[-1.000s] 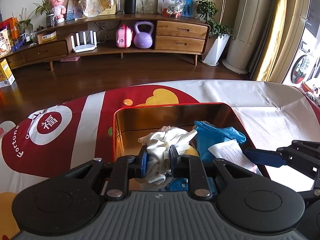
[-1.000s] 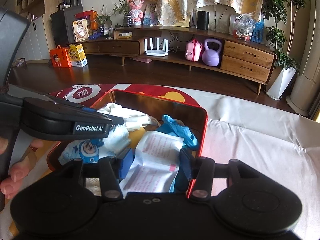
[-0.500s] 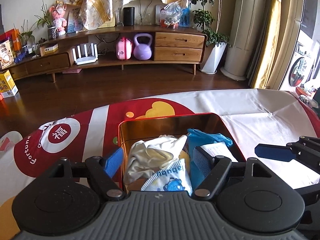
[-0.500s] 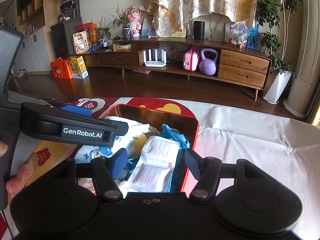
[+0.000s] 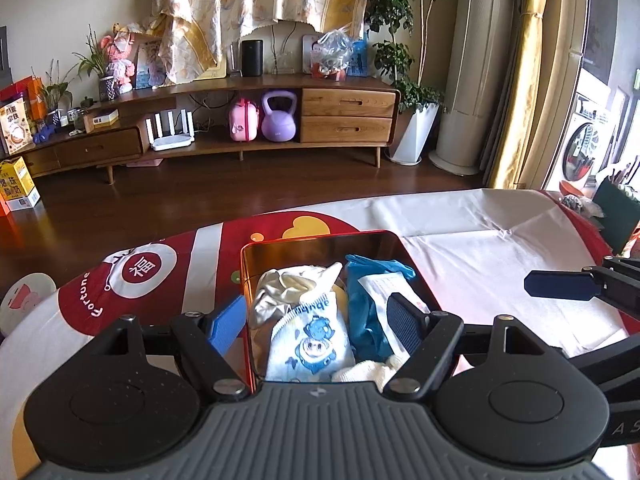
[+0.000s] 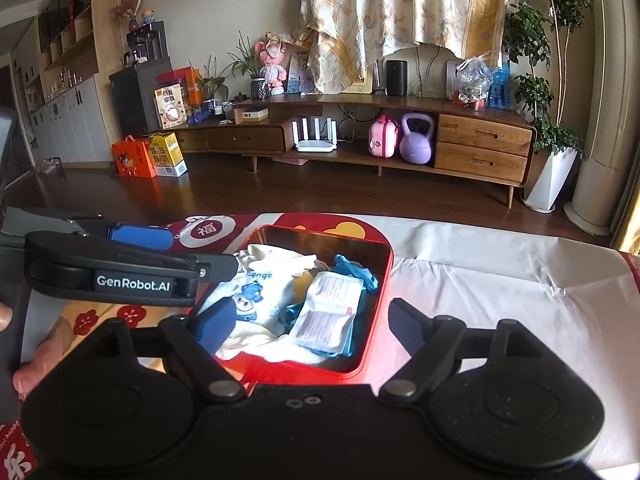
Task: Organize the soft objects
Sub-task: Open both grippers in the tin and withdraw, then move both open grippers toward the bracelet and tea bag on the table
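Both grippers, left [image 5: 316, 322] and right [image 6: 308, 324], hung spread wide, gripping nothing, over the tin [image 6: 382, 280] (red-rimmed) where cloths [image 5: 308, 344], glove [image 5: 362, 292] and packet [image 6: 326, 314] lay crowded.

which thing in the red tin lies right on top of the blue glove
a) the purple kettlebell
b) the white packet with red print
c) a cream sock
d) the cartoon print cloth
b: in the right wrist view the white packet with red print rests directly on the blue glove at the right side of the red tin, while the cartoon print cloth lies beside them to the left.
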Available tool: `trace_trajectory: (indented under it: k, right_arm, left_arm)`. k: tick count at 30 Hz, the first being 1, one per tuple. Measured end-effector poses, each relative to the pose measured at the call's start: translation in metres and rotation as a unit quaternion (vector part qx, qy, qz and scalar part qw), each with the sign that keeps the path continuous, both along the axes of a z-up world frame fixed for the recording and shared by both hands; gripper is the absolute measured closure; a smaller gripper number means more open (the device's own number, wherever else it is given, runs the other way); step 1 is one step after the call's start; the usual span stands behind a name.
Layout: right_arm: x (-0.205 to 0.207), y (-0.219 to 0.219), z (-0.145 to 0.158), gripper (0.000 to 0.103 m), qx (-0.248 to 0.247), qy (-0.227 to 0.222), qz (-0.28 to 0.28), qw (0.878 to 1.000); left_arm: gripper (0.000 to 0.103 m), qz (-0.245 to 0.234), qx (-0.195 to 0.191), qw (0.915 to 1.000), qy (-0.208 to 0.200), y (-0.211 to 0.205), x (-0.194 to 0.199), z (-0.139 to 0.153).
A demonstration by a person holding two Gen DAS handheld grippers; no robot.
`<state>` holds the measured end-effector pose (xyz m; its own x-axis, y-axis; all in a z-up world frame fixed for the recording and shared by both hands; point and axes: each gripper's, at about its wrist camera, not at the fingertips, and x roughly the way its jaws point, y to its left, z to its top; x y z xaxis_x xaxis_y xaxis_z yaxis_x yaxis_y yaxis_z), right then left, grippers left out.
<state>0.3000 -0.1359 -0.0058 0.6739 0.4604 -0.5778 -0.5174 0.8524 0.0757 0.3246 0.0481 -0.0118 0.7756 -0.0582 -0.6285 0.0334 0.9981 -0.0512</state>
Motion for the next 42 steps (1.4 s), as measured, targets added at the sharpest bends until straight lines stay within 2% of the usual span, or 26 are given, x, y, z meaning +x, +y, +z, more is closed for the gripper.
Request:
trace_trajectory:
  k: [10,13,17,22,28,36,42]
  right_arm:
    - [-0.045,-0.007,0.017,0.004,0.002,-0.018,0.001,1.0]
    - [-0.057,-0.008,0.018,0.001,0.0,-0.021,-0.001,1.0]
    - [-0.072,-0.011,0.018,0.0,0.001,-0.018,0.005,1.0]
    - [-0.09,-0.016,0.011,0.0,0.005,-0.011,0.009,1.0]
    - [-0.104,-0.021,-0.004,0.0,0.009,-0.001,0.01,1.0]
    - [-0.113,-0.029,-0.023,0.0,0.013,0.018,0.0,1.0]
    - [-0.11,-0.027,-0.034,0.0,0.013,0.034,-0.006,0.999]
  left_arm:
    - [0.026,-0.005,-0.011,0.9999,-0.01,0.0,-0.054,0.018]
    - [0.021,-0.005,-0.025,0.9996,-0.01,0.002,-0.069,0.021]
    - [0.02,-0.005,-0.043,0.999,-0.005,0.005,-0.089,0.022]
    - [0.018,-0.004,-0.049,0.9987,-0.01,0.007,-0.115,0.021]
    - [0.003,-0.005,-0.057,0.9982,-0.017,0.01,-0.143,0.014]
    - [0.001,0.013,-0.076,0.9969,-0.016,0.018,-0.166,-0.007]
    - [0.001,0.014,-0.059,0.9981,-0.005,0.016,-0.175,-0.027]
